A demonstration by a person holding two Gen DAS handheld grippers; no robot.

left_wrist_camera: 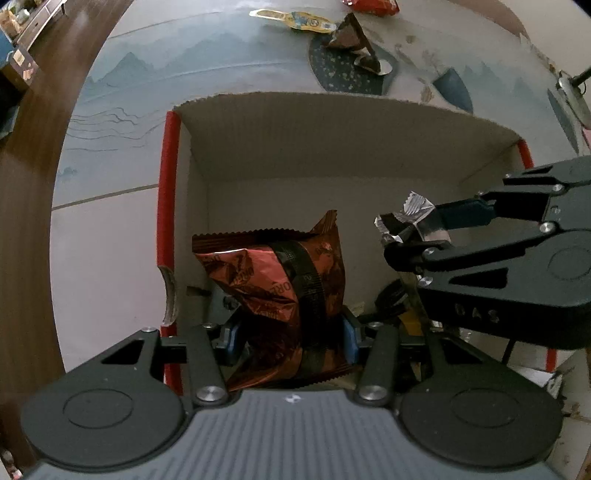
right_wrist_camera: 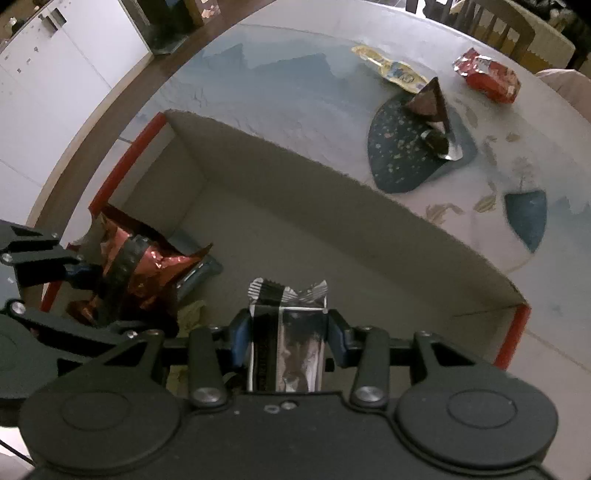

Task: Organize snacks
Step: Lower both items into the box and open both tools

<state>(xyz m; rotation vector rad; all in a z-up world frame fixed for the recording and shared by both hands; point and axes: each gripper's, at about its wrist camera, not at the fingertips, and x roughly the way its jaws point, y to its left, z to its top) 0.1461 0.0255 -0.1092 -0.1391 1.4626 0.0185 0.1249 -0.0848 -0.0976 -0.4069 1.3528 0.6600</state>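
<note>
An open cardboard box (left_wrist_camera: pixel 332 147) (right_wrist_camera: pixel 295 177) with red-taped corners stands on the table. My left gripper (left_wrist_camera: pixel 291 336) is shut on a crinkled red-brown snack packet (left_wrist_camera: pixel 280 280) (right_wrist_camera: pixel 140 266) and holds it inside the box at its left end. My right gripper (right_wrist_camera: pixel 288 332) (left_wrist_camera: pixel 413 236) is shut on a silver-and-black snack packet (right_wrist_camera: pixel 291 332) (left_wrist_camera: pixel 410 218), also down inside the box. Other wrappers lie on the box floor under the grippers, partly hidden.
On the tablecloth beyond the box lie a dark triangular packet (right_wrist_camera: pixel 432 107) (left_wrist_camera: pixel 354 40), a yellow wrapper (right_wrist_camera: pixel 395 70) (left_wrist_camera: pixel 295 20) and a red packet (right_wrist_camera: pixel 487 75) (left_wrist_camera: pixel 373 5). The table's wooden edge (left_wrist_camera: pixel 26 221) curves along the left. A chair (right_wrist_camera: pixel 495 26) stands at the far side.
</note>
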